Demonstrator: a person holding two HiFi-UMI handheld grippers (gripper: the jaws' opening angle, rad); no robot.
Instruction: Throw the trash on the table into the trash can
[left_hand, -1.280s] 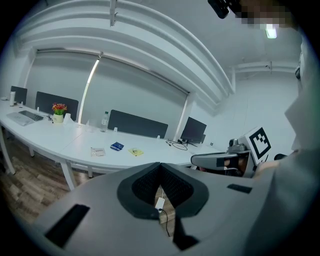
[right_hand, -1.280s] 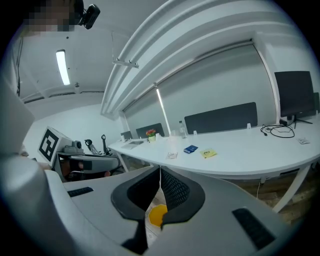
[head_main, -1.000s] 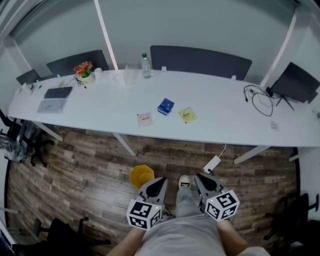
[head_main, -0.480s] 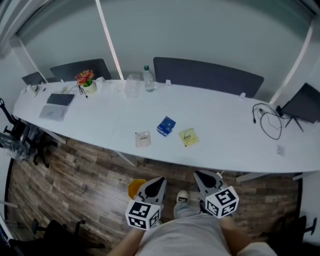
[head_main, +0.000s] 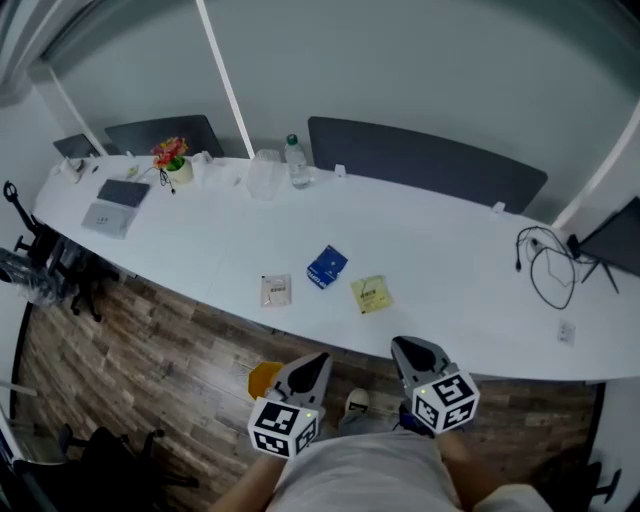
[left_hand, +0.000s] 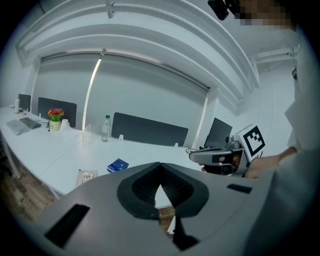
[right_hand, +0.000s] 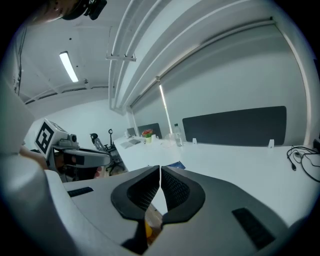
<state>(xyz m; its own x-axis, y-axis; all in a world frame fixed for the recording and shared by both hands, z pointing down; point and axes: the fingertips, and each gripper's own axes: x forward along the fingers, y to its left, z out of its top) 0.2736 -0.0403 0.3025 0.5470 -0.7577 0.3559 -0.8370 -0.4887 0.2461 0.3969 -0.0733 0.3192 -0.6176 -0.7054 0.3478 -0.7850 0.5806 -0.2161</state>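
— Trash: where does it lie?

— I see three flat pieces on the table, close together near the middle of its front edge: a white packet, a blue packet and a yellow packet. None touches another.

— And the trash can?

— It is yellow, on the wooden floor just off the table's front edge, partly hidden behind my left gripper.

— Jaws?

— On the left gripper the jaws meet at the tips with nothing between them. The right gripper is the same: jaws pressed together, empty. Both hang over the floor, short of the table's front edge, pointing towards the table.
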